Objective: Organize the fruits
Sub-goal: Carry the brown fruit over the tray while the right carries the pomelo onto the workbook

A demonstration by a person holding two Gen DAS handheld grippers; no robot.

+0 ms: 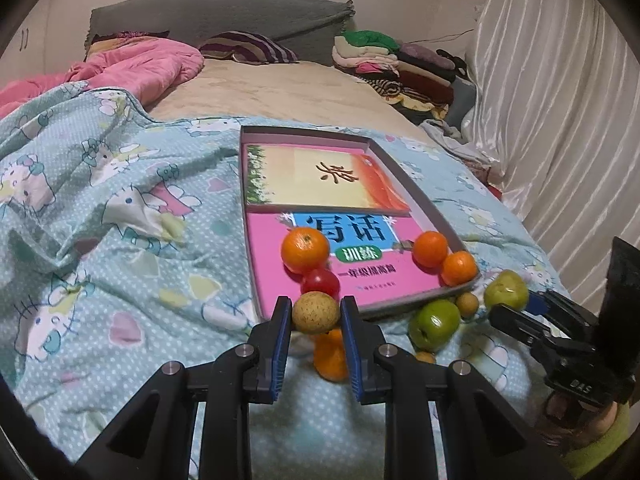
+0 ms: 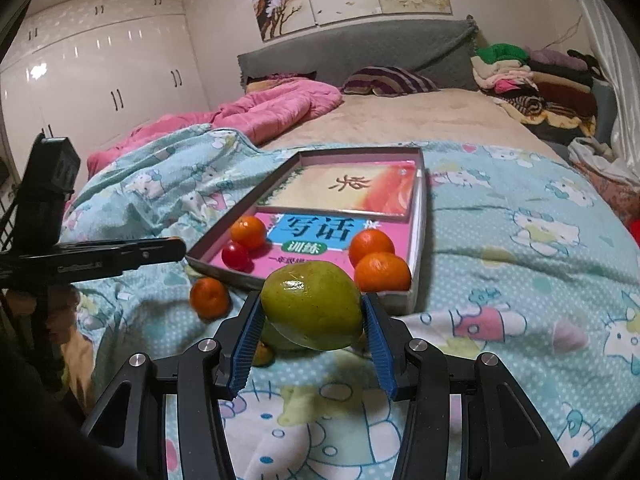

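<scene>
On the blue cartoon-print blanket (image 1: 120, 208), your left gripper (image 1: 316, 316) is clamped on a small brown speckled fruit (image 1: 315, 313), its blue pads pressing both sides. Below that fruit an orange (image 1: 330, 356) lies on the blanket, half hidden between the fingers. Your right gripper (image 2: 312, 312) squeezes a large green fruit (image 2: 312, 306), which blocks another green fruit behind it, of which only an edge shows. Ahead sits a shallow box (image 1: 424, 200) with two books inside; on the pink book (image 1: 272, 240) rest three oranges, one (image 1: 305, 250) at the left and two (image 1: 430, 249) touching near the right wall, plus a red tomato (image 1: 320, 282). Beside the box's near edge, the left view shows a green fruit (image 1: 434, 325) and a small brown fruit (image 1: 467, 303), partly covered. At that view's lower right corner your sleeve is cut off.
</scene>
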